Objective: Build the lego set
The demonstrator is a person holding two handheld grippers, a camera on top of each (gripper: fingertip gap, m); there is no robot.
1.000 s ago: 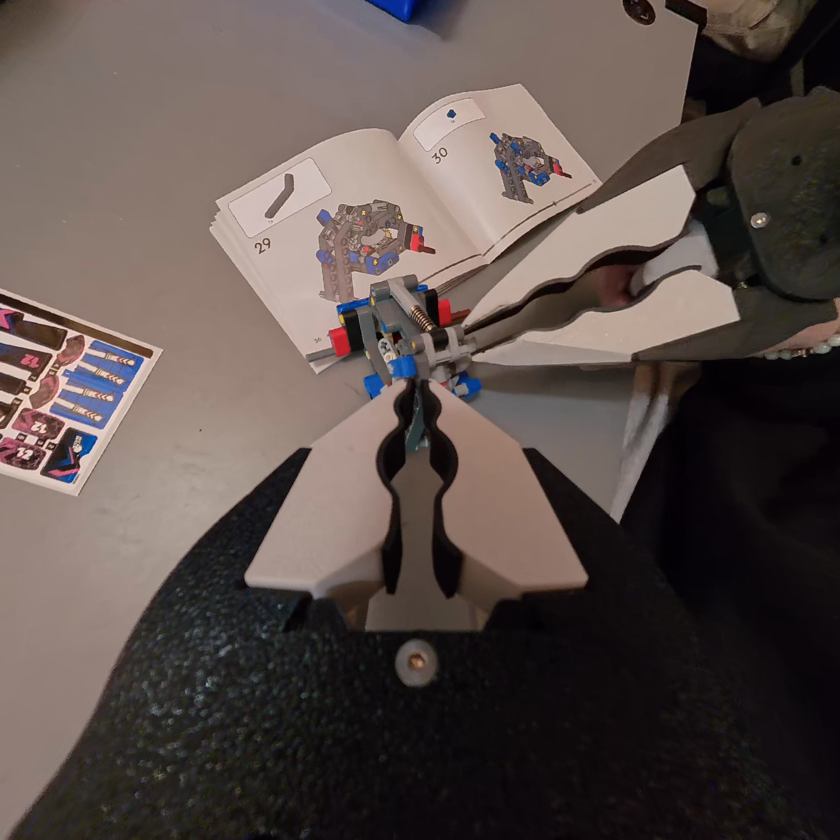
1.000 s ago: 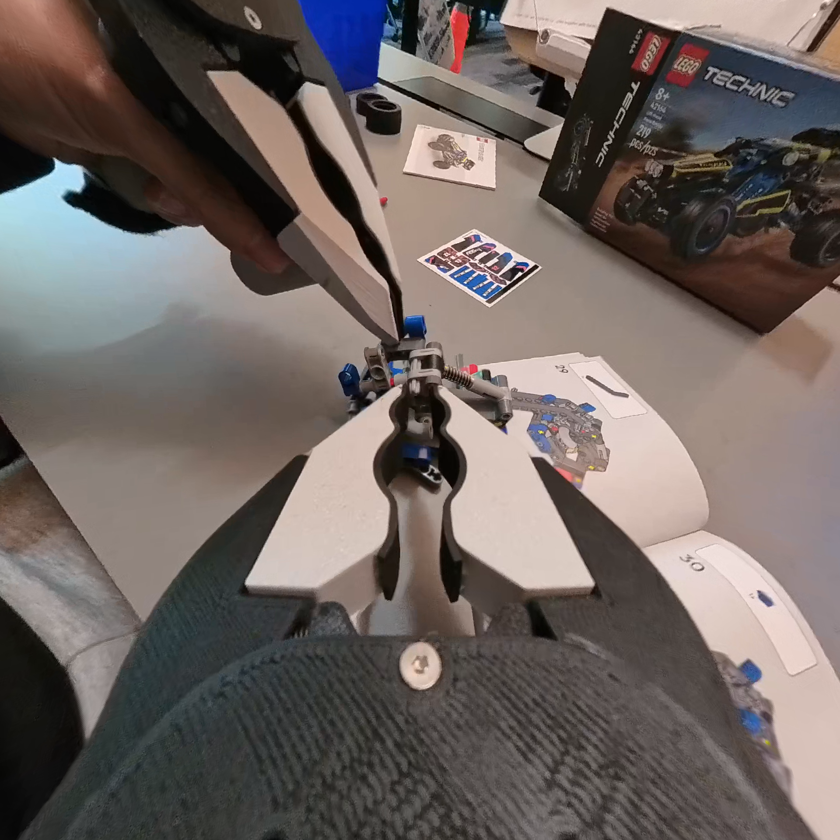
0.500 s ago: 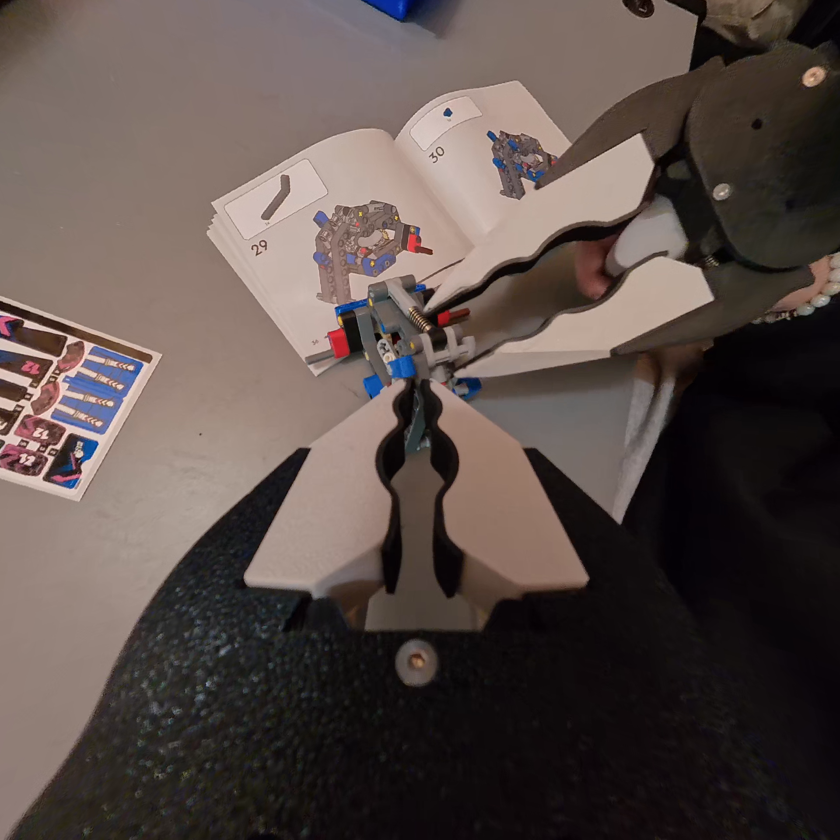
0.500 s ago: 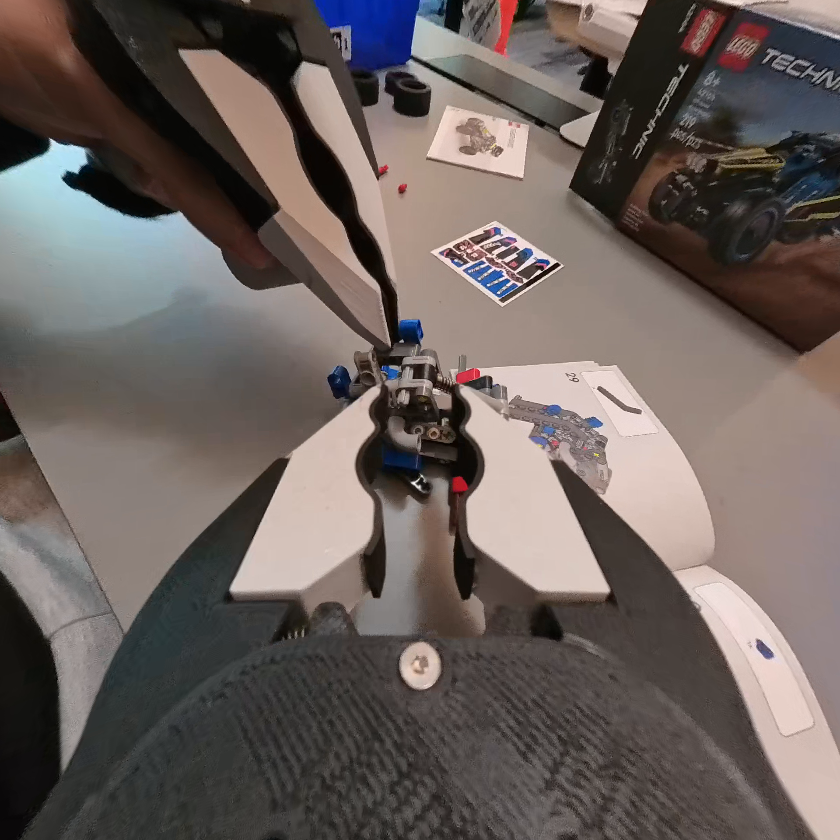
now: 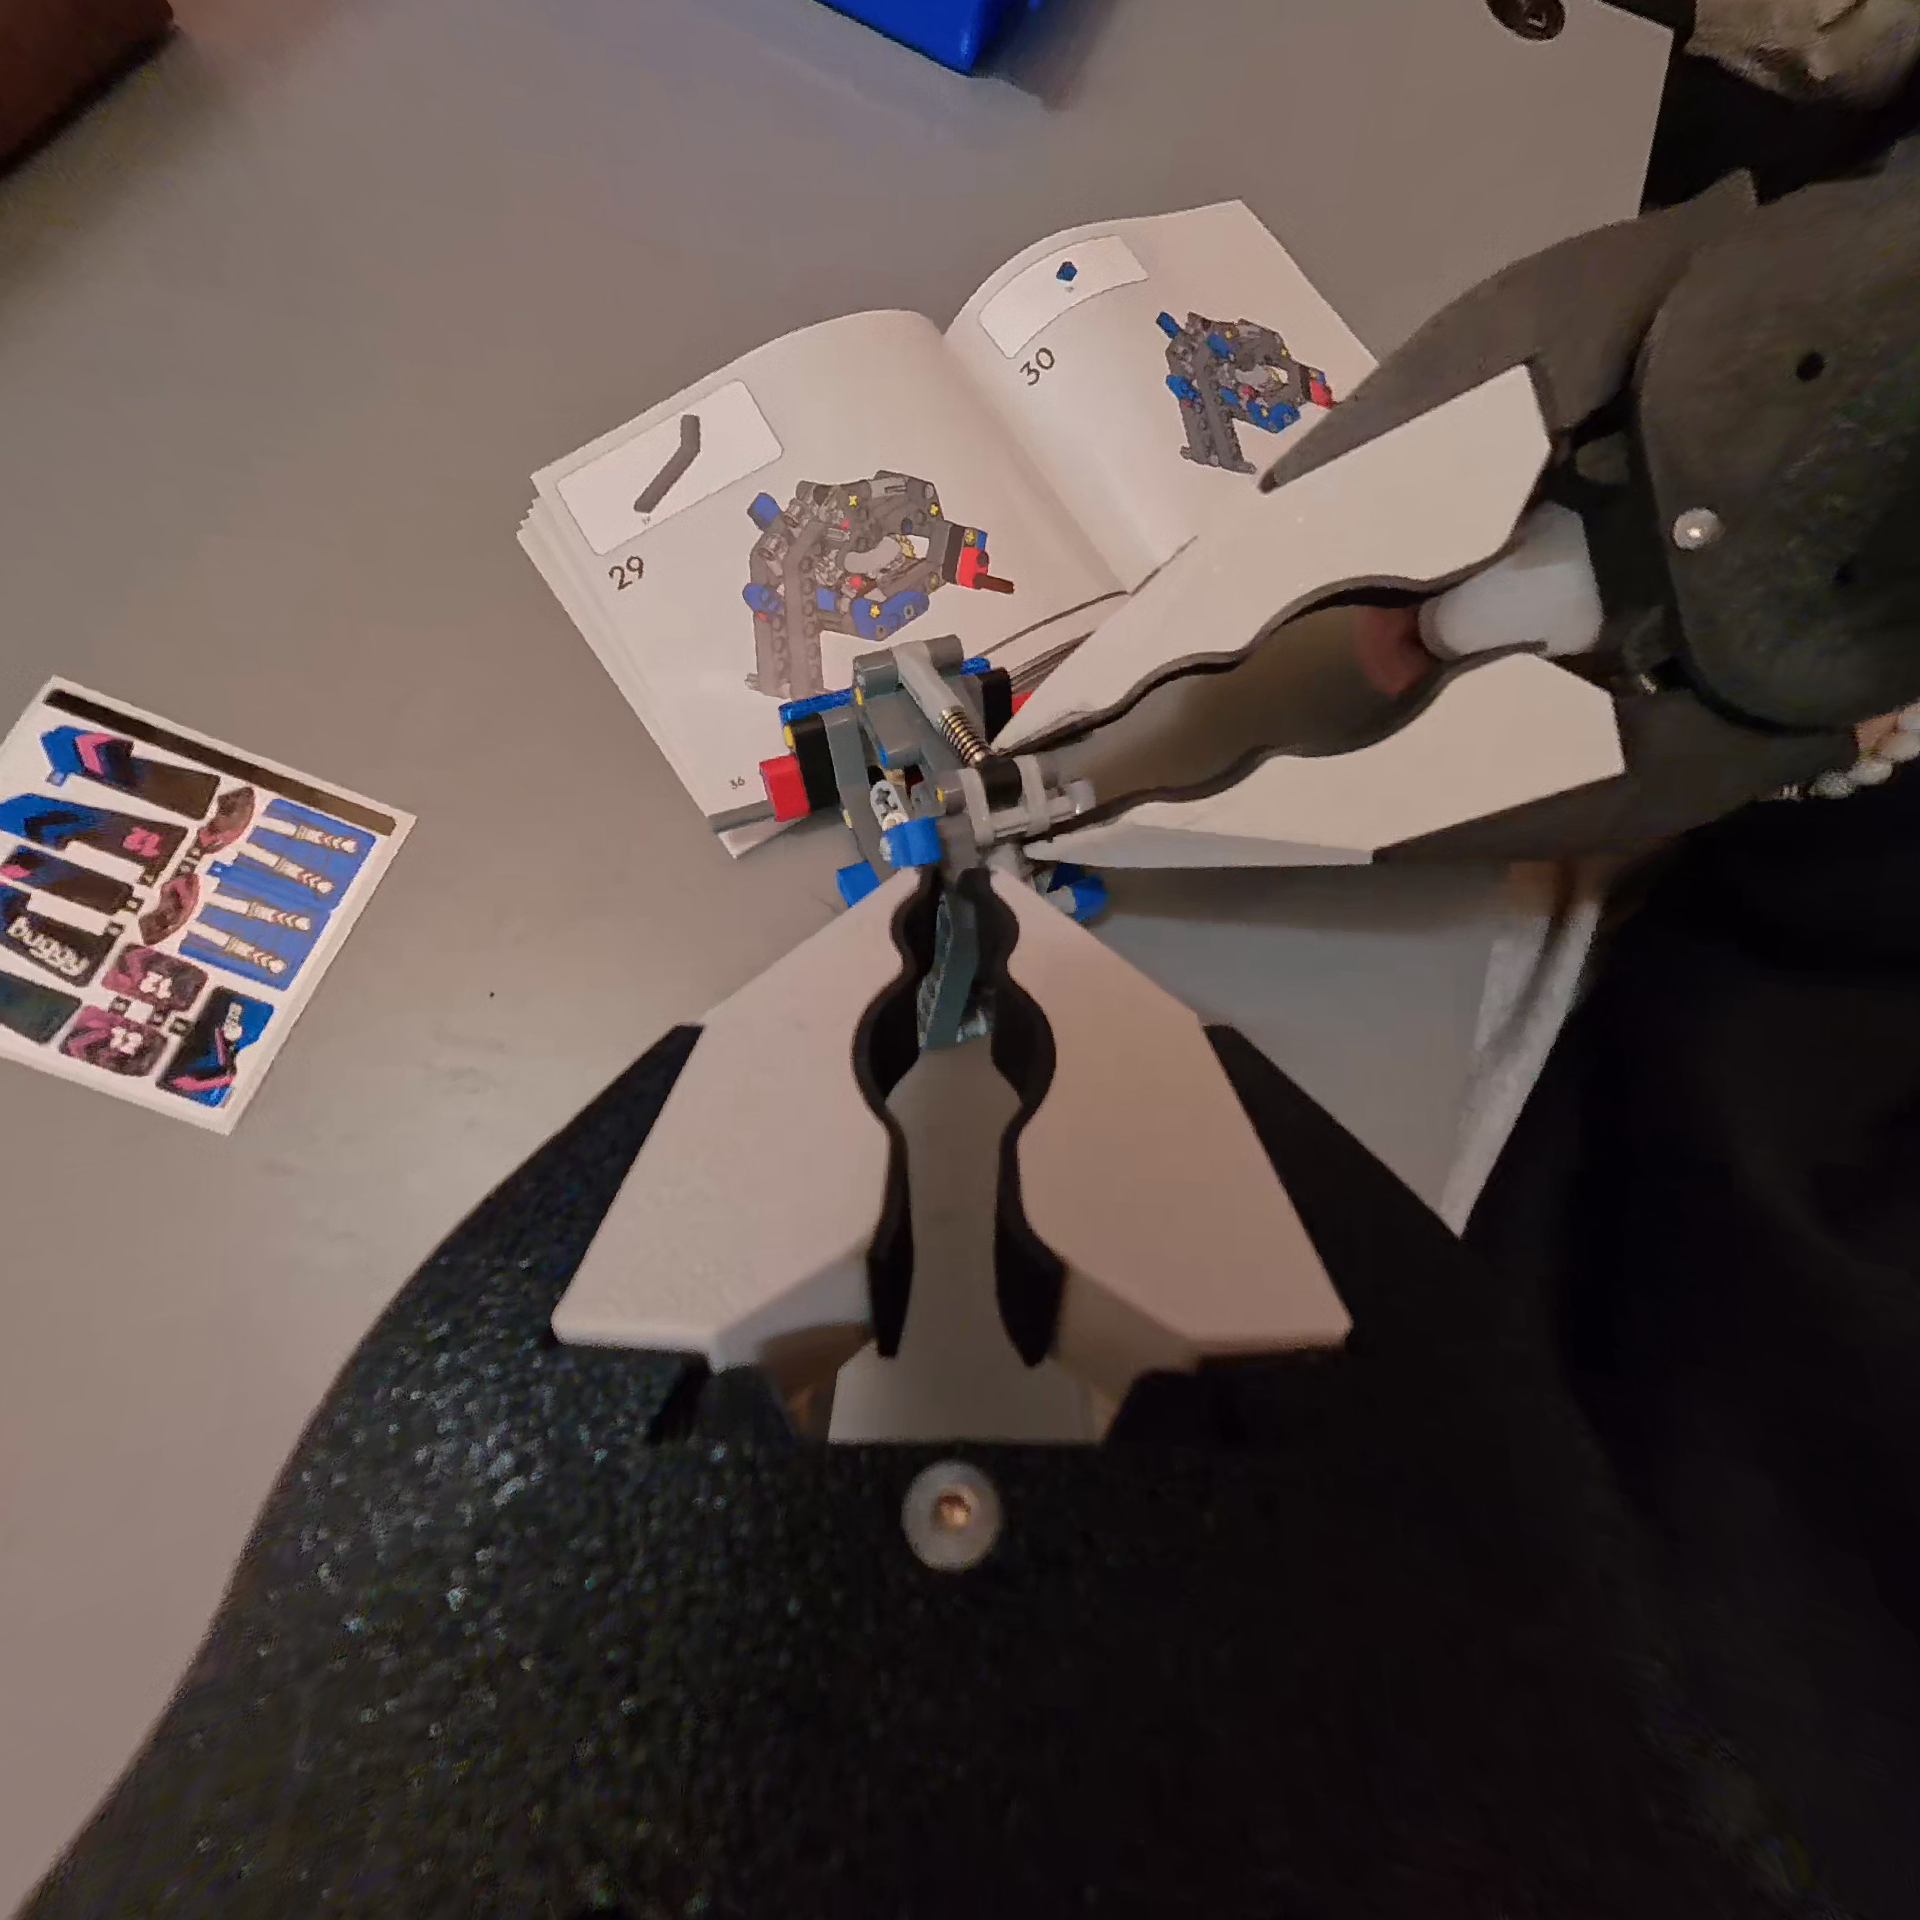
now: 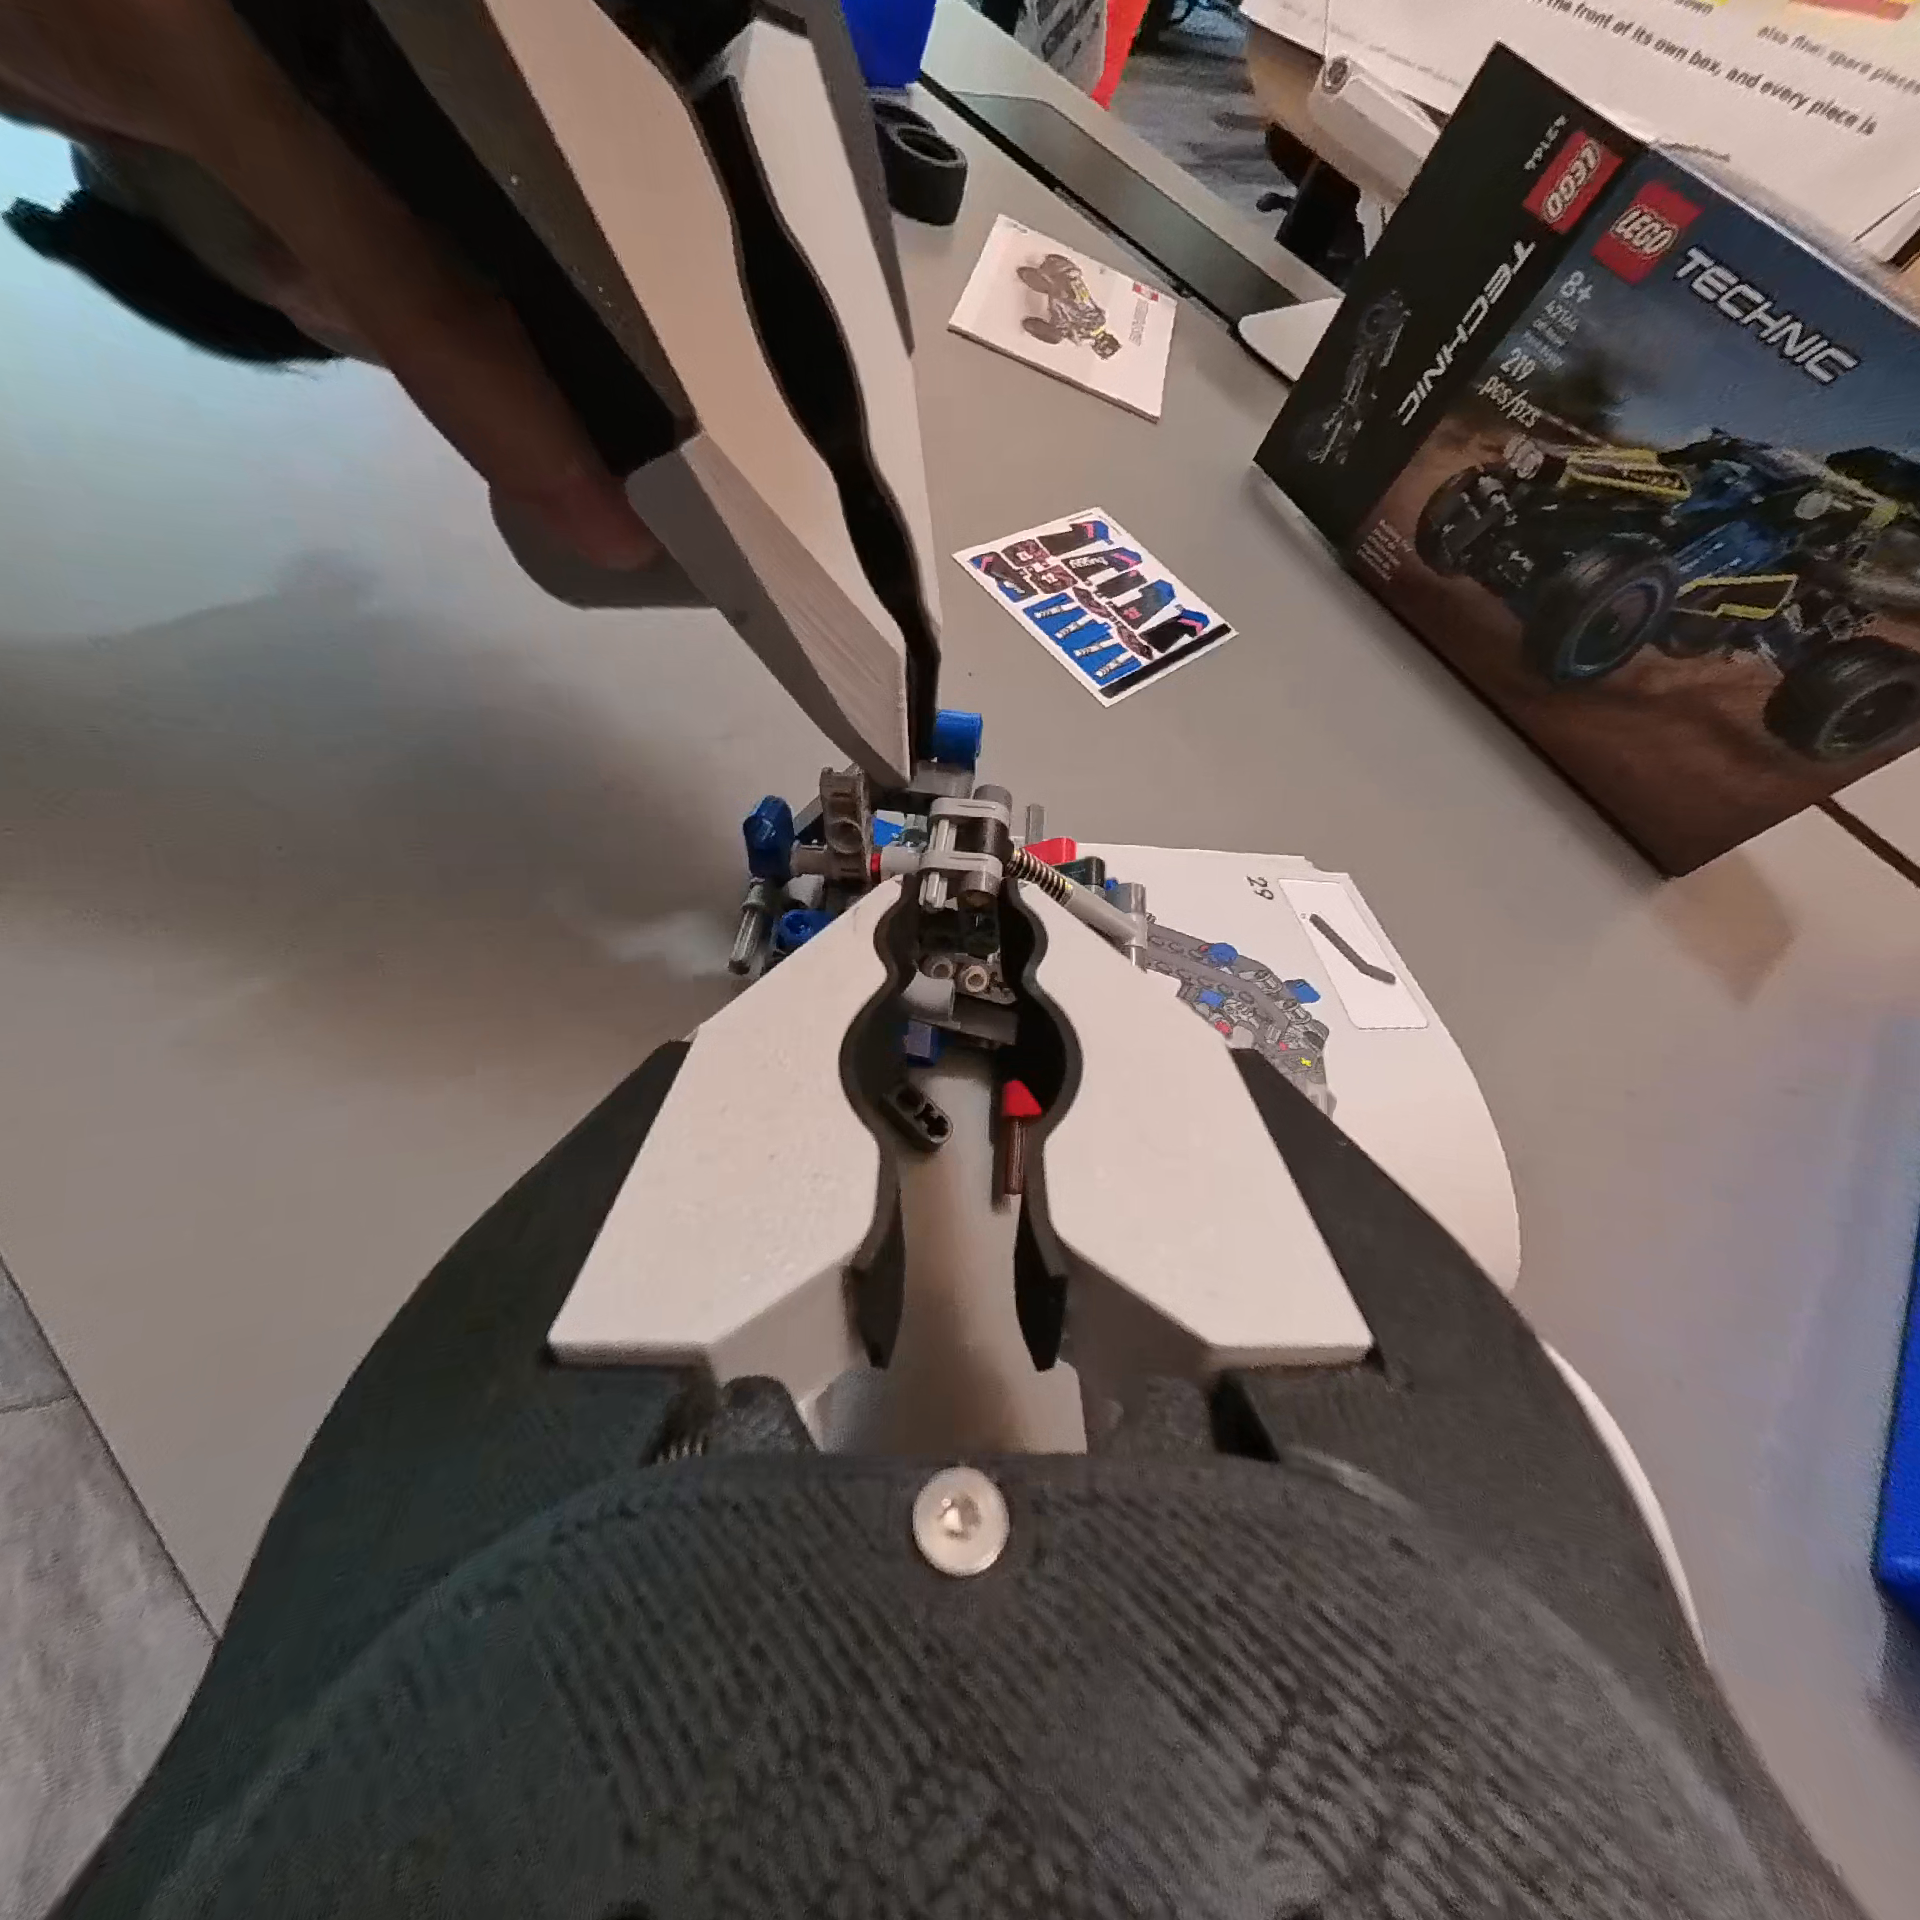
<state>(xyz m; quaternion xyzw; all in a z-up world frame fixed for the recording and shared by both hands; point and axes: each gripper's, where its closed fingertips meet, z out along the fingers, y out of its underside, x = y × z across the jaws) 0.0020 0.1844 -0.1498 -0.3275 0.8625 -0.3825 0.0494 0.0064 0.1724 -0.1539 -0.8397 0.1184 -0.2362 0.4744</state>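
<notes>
Right tool (image 6: 951,883) reclosed on lego assembly (image 5: 914,769), left tool (image 5: 951,883) gripping its lower beam

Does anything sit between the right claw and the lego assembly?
Nothing visible does. The right claw has its tips around the lego assembly, and the left claw grips it from another side.

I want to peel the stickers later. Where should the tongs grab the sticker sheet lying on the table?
Probably a corner or edge of the sticker sheet, coming in low from the side. It lies flat on the grey table, so there is nothing to pinch from above; one finger likely has to slide under the rim. It lies apart from the open booklet, so its edges are free.
</notes>
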